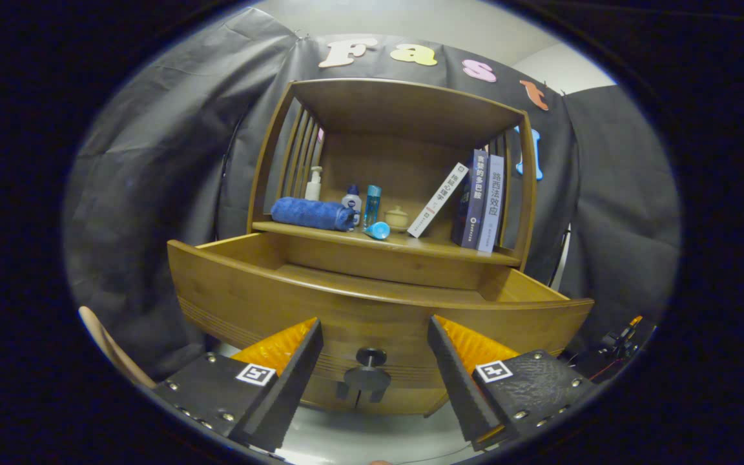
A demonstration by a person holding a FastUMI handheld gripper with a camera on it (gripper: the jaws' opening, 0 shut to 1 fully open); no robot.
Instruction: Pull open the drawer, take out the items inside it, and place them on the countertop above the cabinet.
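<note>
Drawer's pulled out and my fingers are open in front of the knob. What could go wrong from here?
1. The drawer front hides its inside from the open gripper; reaching in blind could hit the front wall or miss the items.
2. The knob sits between the fingers; rising straight up may catch it or the drawer's top edge.
3. The countertop is crowded: the rolled towel, bottles and leaning book could get knocked.

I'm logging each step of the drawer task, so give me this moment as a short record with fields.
drawer: pulled open, inside hidden from here
knob: dark, on the drawer front, between the fingers
tongs: open, touching nothing
countertop: rolled blue towel, bottles, small jar, blue cup on its side, books
step: items not yet taken out
</note>
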